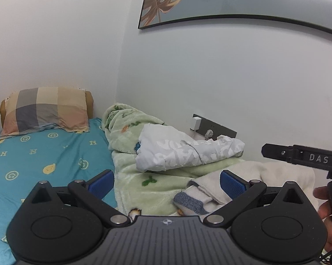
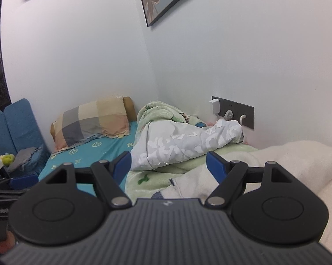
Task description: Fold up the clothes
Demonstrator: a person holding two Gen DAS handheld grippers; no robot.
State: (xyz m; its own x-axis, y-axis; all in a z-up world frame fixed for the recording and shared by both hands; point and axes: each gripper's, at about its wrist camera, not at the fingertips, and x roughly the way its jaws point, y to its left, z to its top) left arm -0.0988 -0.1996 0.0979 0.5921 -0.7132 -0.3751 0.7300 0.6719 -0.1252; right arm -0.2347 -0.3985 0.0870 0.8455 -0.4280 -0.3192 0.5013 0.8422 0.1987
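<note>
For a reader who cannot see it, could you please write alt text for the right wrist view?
The open right gripper hovers above a bed, holding nothing, its blue fingers spread over a cream garment and a green fleece blanket. Beyond lie a crumpled white patterned garment and a checked pillow on a turquoise sheet, near a corner of white walls.

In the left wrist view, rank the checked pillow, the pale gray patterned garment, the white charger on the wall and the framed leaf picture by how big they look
1. Framed leaf picture, though cropped.
2. Gray patterned garment and checked pillow: too alike to rank.
3. White charger.
</note>
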